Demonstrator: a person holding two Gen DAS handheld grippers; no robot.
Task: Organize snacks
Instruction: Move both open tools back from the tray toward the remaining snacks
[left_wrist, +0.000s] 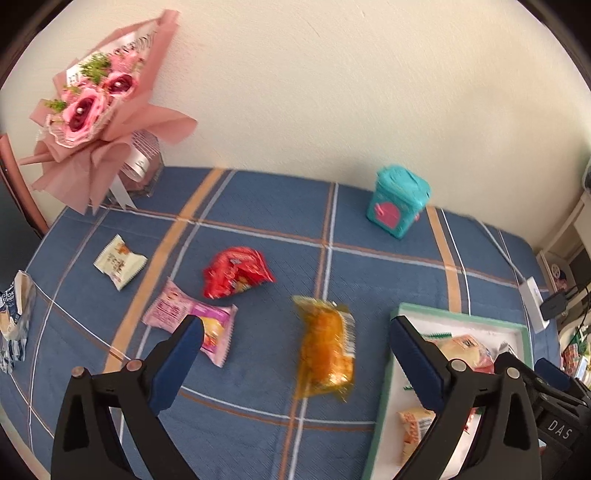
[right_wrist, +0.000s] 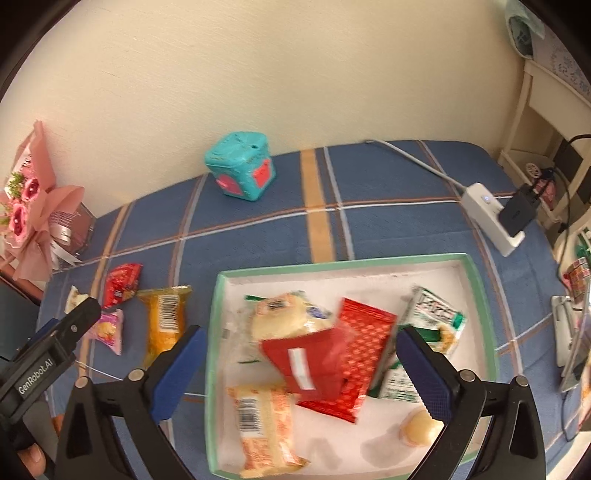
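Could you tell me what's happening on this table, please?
A person with a gripper in each hand is sorting snacks into a green-rimmed tray. The right gripper is open over the tray above a red packet that lies among other packets. The left gripper is open over the blue cloth above an orange packet. Red, pink and white snacks are still outside.

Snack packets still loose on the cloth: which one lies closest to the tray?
The orange packet with the barcode, lying alone right beside the green-rimmed tray; the red, pink and white ones lie farther away.
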